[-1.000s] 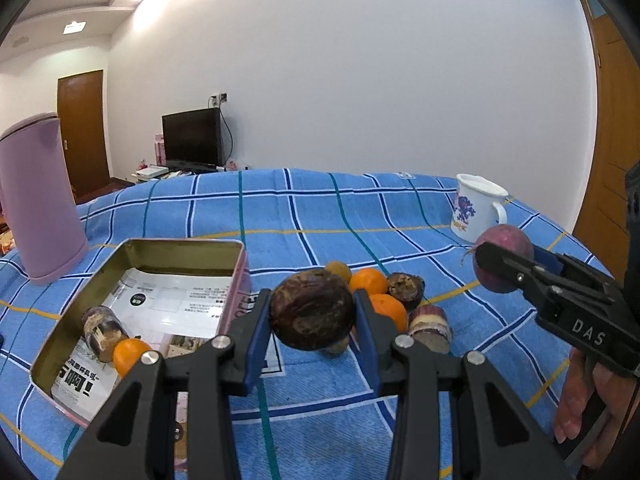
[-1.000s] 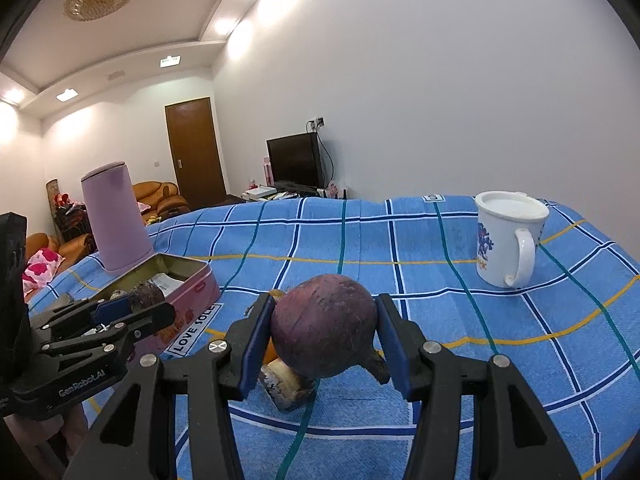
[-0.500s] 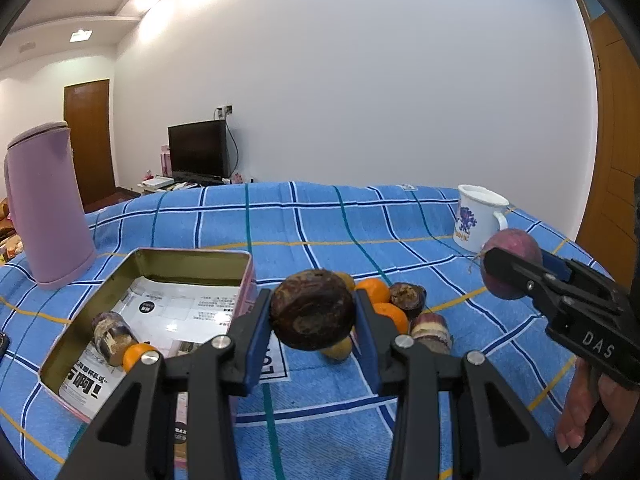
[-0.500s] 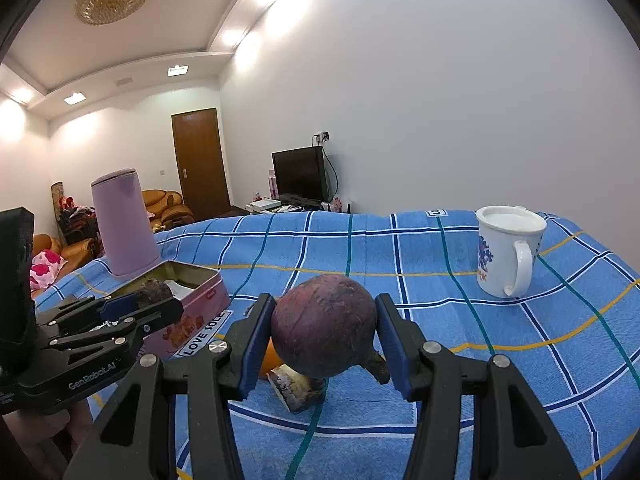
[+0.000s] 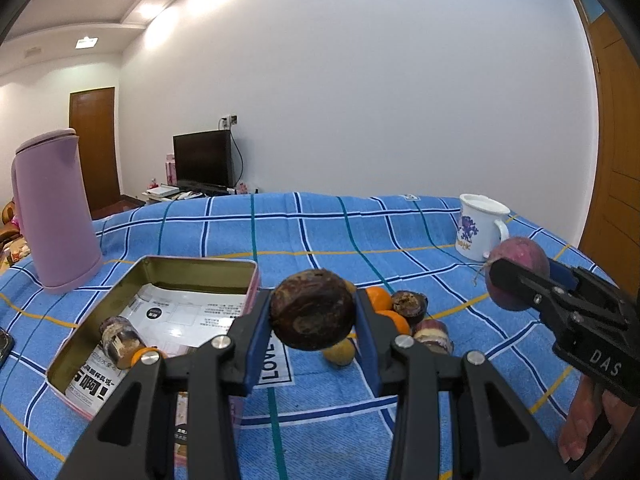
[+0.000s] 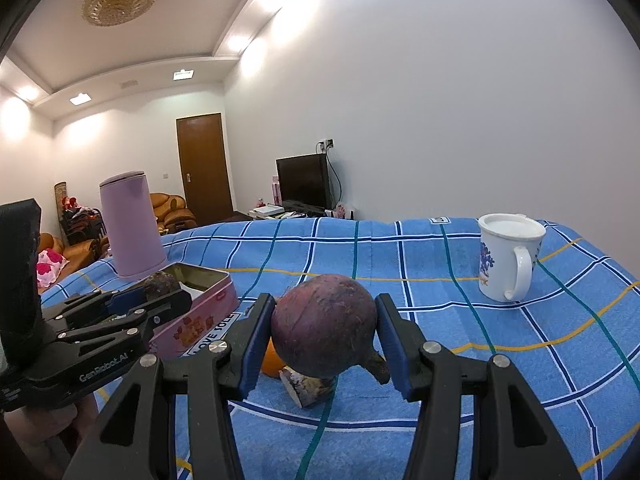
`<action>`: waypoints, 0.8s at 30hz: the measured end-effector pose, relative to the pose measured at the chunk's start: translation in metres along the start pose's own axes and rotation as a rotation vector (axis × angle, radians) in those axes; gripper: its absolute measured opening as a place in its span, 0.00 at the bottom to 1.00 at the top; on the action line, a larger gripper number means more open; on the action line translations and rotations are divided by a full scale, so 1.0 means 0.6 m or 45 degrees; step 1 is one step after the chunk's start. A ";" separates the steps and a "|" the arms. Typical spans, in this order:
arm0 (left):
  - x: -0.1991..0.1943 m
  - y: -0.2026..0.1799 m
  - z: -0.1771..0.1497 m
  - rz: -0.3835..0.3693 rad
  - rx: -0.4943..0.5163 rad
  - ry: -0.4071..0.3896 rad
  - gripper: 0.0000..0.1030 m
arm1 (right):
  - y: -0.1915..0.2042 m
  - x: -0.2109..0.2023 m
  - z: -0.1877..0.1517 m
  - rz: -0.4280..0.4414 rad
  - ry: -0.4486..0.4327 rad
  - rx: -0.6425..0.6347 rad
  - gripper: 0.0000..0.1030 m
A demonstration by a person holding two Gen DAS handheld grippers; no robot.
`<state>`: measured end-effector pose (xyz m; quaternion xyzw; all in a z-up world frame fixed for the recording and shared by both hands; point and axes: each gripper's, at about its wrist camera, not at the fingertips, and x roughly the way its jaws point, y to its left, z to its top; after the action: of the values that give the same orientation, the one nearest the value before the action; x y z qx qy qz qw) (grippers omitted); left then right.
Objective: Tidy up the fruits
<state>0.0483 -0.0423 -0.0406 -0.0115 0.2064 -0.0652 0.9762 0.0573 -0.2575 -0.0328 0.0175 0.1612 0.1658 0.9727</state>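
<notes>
My left gripper (image 5: 314,316) is shut on a dark brown wrinkled fruit (image 5: 312,314), held above the blue checked cloth just right of the open pink tin (image 5: 200,268). The tin holds a brown stubby piece (image 5: 118,340) and a small orange (image 5: 140,354). My right gripper (image 6: 324,330) is shut on a round purple fruit (image 6: 324,330), also seen at the right of the left wrist view (image 5: 520,266). A pile of oranges (image 5: 380,300), a dark fruit (image 5: 410,302), a purple-rimmed piece (image 5: 434,334) and a yellow fruit (image 5: 340,352) lies on the cloth.
A tall lilac jug (image 5: 52,212) stands left of the tin. A white mug (image 5: 478,226) stands at the far right of the table. A dark phone (image 5: 5,348) lies at the left edge. A television and door are behind.
Both grippers have risen slightly with their fruits still held; the table and tin sit lower in both views. The fruits on the cloth have not moved.
</notes>
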 end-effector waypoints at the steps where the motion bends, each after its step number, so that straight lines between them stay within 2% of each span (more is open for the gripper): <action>1: 0.000 0.000 0.000 -0.001 0.000 0.000 0.40 | 0.002 -0.001 0.000 0.000 0.000 -0.003 0.51; 24: 0.000 0.007 0.003 0.017 -0.032 0.004 0.40 | 0.033 -0.007 -0.002 0.019 -0.025 0.003 0.51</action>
<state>0.0495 -0.0381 -0.0394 -0.0223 0.2087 -0.0562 0.9761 0.0470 -0.2404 -0.0309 0.0214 0.1518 0.1728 0.9730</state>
